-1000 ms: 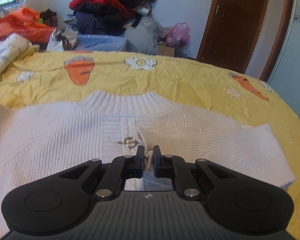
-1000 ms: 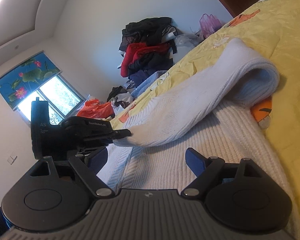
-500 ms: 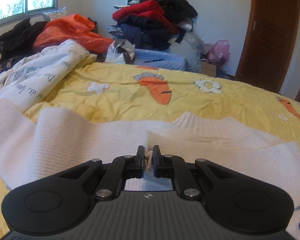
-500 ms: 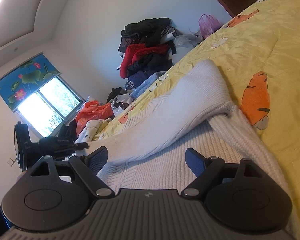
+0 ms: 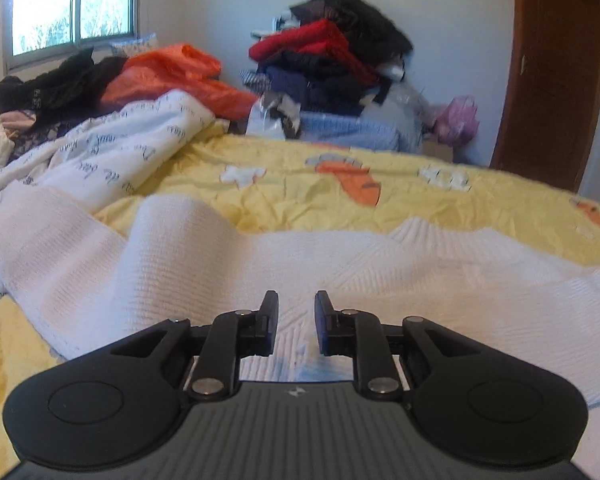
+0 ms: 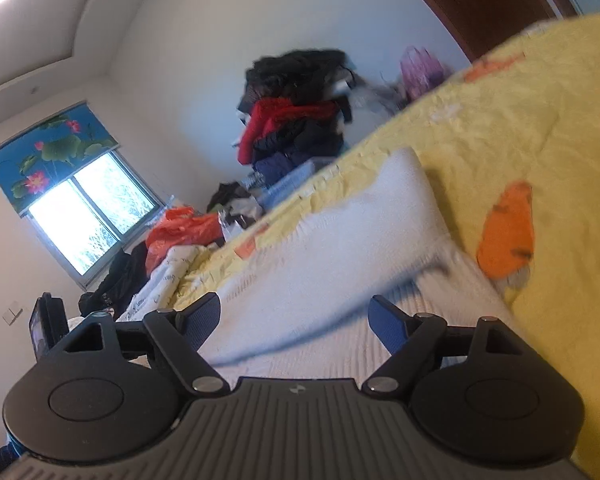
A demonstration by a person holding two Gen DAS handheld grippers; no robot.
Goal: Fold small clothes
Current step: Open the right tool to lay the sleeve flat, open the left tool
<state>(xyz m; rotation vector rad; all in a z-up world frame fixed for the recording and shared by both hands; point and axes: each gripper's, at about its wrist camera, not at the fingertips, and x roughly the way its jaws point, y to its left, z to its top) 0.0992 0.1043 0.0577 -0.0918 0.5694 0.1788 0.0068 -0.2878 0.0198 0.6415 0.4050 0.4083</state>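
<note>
White knitted sweater (image 5: 380, 272) spread flat on the yellow bed cover (image 5: 292, 184), sleeve folded across; left gripper (image 5: 296, 322) just above it, jaws just opened, holding nothing; right gripper (image 6: 294, 316) jaws wide apart.

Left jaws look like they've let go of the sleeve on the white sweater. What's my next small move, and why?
Probably back the left gripper off the white sweater. Its jaws have just been opening and nothing is pinched between them now; the sleeve lies folded across the body. The right gripper is open over the knit, so it could take the next fold.
</note>
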